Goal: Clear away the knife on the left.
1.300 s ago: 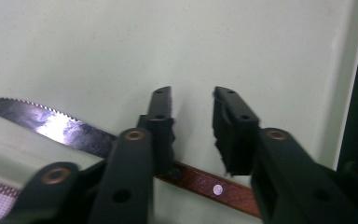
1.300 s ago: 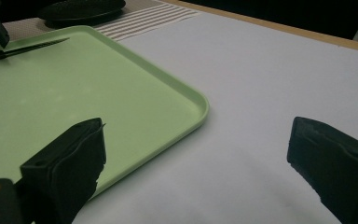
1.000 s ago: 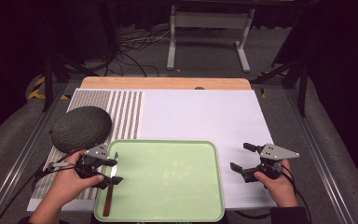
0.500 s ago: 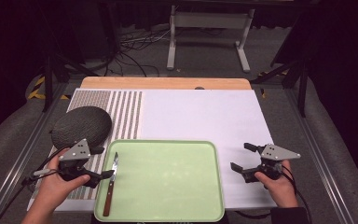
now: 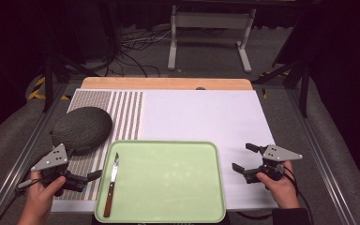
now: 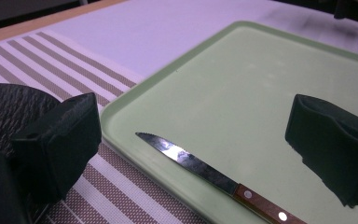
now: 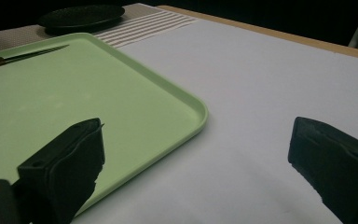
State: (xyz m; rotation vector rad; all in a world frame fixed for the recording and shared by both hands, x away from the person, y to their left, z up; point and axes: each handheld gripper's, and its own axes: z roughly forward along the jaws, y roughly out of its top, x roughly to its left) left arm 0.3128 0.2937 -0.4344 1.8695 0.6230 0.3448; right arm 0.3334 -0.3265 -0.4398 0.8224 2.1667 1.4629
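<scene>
Left claw point(image 5: 88, 177) gaping empty beside tray point(image 5: 168, 215) | serrated knife point(image 6: 214, 175) lying inside tray's left rim | right claw point(image 5: 243, 160) gaping over bare mat.

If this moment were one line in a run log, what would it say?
left claw: open, beside tray | right claw: open, over white mat | knife: flat in green tray, left edge, untouched | dark round pad: on striped mat
</scene>
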